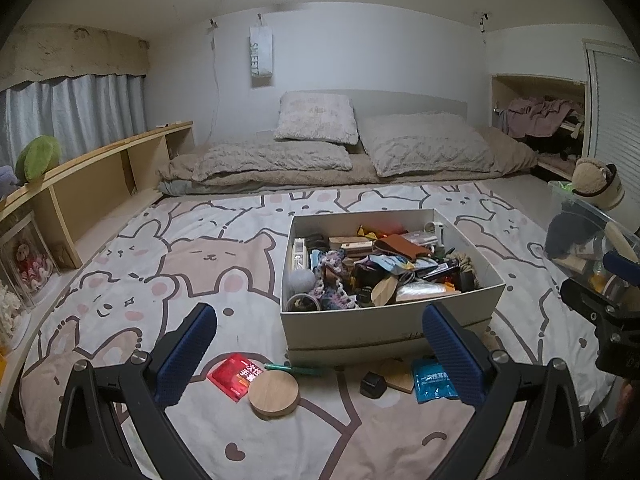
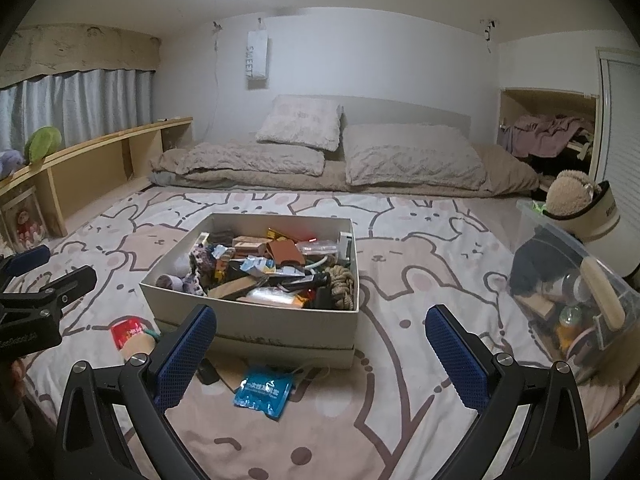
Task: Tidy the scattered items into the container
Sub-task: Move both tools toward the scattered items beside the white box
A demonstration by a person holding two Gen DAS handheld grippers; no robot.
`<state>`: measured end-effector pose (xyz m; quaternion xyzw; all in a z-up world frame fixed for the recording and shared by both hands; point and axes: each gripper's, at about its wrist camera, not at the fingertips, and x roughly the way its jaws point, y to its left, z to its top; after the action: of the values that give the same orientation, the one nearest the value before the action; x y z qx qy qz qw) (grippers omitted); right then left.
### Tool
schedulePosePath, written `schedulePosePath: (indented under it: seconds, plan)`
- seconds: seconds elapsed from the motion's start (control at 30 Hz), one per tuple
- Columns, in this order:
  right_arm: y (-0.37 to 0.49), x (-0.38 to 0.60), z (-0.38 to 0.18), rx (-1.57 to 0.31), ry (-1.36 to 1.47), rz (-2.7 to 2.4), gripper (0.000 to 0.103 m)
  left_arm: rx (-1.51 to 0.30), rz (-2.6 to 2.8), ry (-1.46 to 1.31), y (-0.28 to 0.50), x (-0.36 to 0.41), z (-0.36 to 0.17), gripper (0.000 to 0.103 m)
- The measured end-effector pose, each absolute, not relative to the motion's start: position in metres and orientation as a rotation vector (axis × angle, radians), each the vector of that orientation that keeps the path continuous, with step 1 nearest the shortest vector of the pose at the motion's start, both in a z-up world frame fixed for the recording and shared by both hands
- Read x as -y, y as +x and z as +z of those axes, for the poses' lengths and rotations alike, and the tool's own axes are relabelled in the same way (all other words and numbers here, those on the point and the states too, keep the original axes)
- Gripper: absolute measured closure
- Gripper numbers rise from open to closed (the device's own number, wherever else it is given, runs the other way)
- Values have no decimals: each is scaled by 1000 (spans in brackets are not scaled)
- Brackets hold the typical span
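Both the left gripper point(image 1: 320, 354) and right gripper point(image 2: 320, 350) hang spread and empty; the blue crinkly foil sachet point(image 2: 264, 394) looks light and slippery, best pinched at an edge

Left hand-held gripper point(image 1: 320, 354): blue-padded fingers spread wide, empty, above the bed point(image 1: 160, 272) with its cartoon-animal cover. White box point(image 1: 392, 320): open, crammed with small mixed articles. Just in front of the box, loose on the cover: red packet point(image 1: 234, 374), round wooden disc point(image 1: 274, 394) overlapping the packet's corner, green pen point(image 1: 296, 369), small black block point(image 1: 372, 385), flat wooden piece point(image 1: 400, 376), blue packet point(image 1: 434, 382). Right hand-held gripper point(image 1: 600, 300): partly visible at the right edge.
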<state>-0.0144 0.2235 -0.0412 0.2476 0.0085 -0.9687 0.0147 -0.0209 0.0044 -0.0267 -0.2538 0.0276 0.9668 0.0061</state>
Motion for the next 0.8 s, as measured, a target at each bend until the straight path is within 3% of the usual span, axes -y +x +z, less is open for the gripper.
schedulePosePath:
  seconds: [0.8]
  plan:
    - [-46, -231, -102, 41, 976, -2951, 0, -56, 2995, -998, -55, 5, -65, 0]
